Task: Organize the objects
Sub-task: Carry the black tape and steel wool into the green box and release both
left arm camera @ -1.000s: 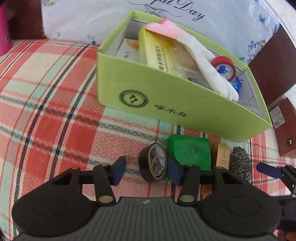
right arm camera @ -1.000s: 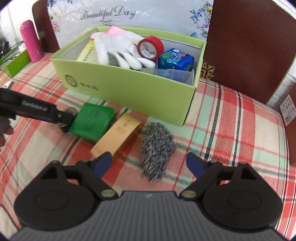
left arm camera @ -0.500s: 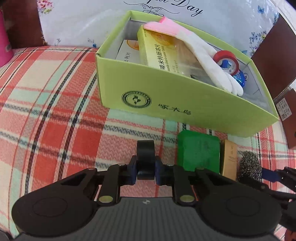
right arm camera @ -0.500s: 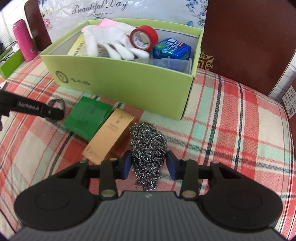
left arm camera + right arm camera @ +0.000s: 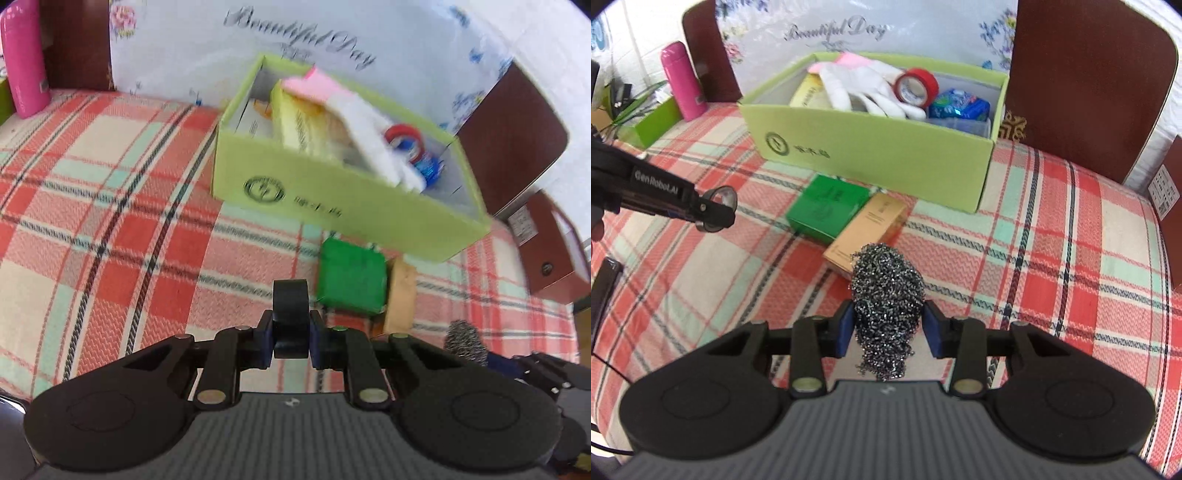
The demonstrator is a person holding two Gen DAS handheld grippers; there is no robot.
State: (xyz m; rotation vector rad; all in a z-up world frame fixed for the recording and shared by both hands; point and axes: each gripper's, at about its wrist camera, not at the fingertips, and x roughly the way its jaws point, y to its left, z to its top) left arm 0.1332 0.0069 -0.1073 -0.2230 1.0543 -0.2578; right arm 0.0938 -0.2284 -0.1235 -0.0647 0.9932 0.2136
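My left gripper (image 5: 290,334) is shut on a black tape roll (image 5: 290,314) and holds it above the plaid cloth; it also shows in the right wrist view (image 5: 714,212). My right gripper (image 5: 888,330) is shut on a steel wool scourer (image 5: 886,295), lifted off the table. A light green open box (image 5: 886,158) stands at the back, holding a white glove (image 5: 864,85), a red tape roll (image 5: 916,85), a blue packet (image 5: 960,105) and yellow boxes. A green box (image 5: 827,208) and a tan box (image 5: 868,229) lie in front of it.
A pink bottle (image 5: 683,81) and a small green bin (image 5: 652,123) stand at the back left. Brown chair backs (image 5: 1089,81) rise behind the table at the right. A floral cushion (image 5: 849,29) sits behind the green box.
Both grippers closed on their objects and lifted: the left on the black tape roll, the right on the steel wool. Both have pulled up and back from the table.
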